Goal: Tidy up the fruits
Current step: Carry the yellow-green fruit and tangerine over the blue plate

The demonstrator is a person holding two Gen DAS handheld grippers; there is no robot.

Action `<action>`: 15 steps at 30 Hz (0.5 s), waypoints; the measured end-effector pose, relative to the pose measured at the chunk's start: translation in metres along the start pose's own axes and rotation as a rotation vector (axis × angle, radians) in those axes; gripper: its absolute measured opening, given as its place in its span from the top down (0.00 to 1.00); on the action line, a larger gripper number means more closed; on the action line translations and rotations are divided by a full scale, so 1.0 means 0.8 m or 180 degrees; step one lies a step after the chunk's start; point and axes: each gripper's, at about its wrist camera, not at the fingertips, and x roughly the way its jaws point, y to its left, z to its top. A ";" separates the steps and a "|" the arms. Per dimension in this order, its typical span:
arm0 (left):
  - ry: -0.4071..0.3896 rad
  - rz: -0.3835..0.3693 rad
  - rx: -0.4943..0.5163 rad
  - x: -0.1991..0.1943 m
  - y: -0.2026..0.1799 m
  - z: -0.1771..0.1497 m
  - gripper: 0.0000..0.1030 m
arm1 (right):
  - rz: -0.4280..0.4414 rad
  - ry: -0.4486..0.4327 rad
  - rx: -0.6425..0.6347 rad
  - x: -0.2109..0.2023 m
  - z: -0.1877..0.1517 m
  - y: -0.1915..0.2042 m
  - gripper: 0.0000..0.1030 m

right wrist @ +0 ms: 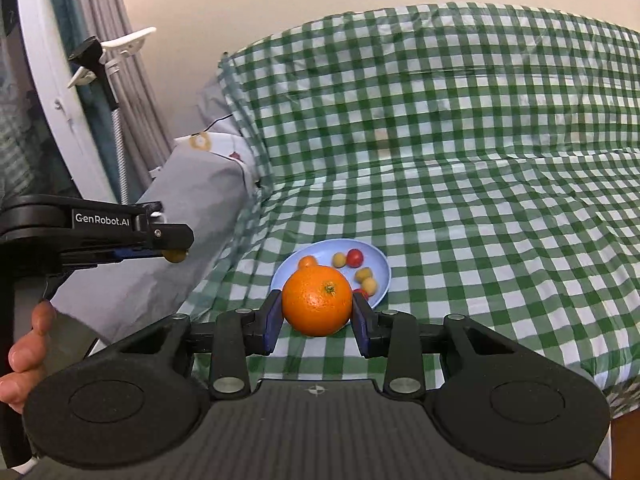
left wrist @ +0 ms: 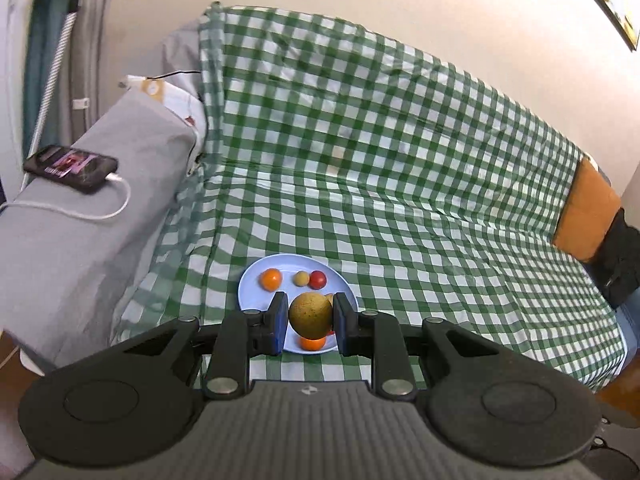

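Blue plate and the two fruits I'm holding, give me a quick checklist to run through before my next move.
1. Left gripper shut on the yellow-green fruit: ok.
2. Right gripper shut on the orange: ok.
3. Both fruits held clear above the checkered cloth: ok.
4. Blue plate flat on the cloth, small fruits inside: ok.
5. Where the held fruits should go: cannot tell, no second container in view.
6. Phone and its cable on the grey armrest, off to the side: ok.

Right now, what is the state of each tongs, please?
Left tongs: closed on a yellow-green fruit.
Right tongs: closed on an orange.
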 end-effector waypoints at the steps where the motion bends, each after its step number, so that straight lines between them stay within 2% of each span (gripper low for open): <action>1: -0.0003 0.0001 -0.0039 -0.005 0.003 -0.003 0.75 | 0.0010 0.0004 -0.0012 -0.003 -0.003 0.003 0.63; 8: -0.0012 -0.0013 -0.0044 -0.016 0.002 -0.013 0.75 | -0.0012 -0.0068 -0.0069 -0.011 -0.003 0.011 0.63; 15: 0.0045 -0.0091 -0.0019 -0.005 -0.006 -0.010 0.75 | -0.0119 -0.0136 -0.0002 -0.009 -0.003 0.000 0.63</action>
